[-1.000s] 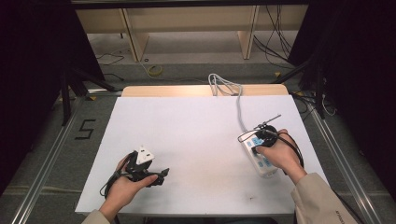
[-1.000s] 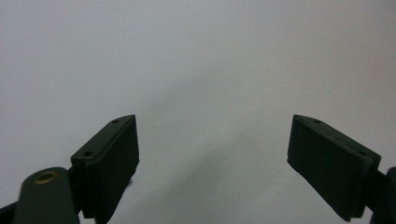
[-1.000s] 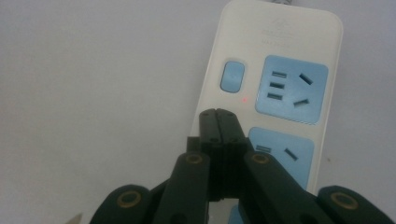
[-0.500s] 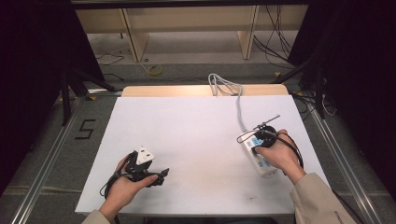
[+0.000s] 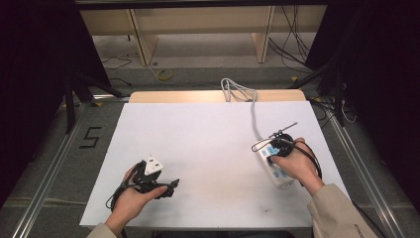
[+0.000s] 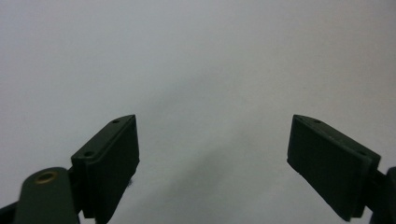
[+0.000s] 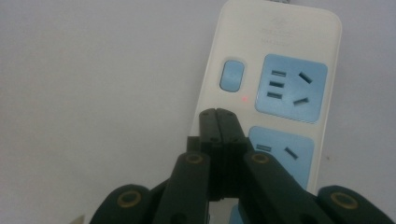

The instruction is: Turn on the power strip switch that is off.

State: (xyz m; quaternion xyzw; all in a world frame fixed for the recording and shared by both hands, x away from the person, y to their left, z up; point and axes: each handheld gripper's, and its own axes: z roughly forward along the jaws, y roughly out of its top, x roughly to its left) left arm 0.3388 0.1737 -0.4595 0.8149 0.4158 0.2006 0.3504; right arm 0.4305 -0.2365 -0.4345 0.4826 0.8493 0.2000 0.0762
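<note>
Right gripper (image 7: 218, 114), jaws clenched, has crept up the strip (image 7: 280, 42) toward its switch (image 7: 232, 74); left gripper (image 6: 212, 158) gapes, idle.

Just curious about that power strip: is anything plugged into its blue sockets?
No, in the right gripper view the blue sockets on the power strip show bare slots, with the right claw shut just beside them.

A white table (image 5: 208, 148) with a pale wooden strip along its far edge carries a white power strip (image 5: 271, 163) with blue sockets at its right side. The strip's grey cable (image 5: 253, 116) runs over the tabletop to the far edge, where it bunches in loops.
</note>
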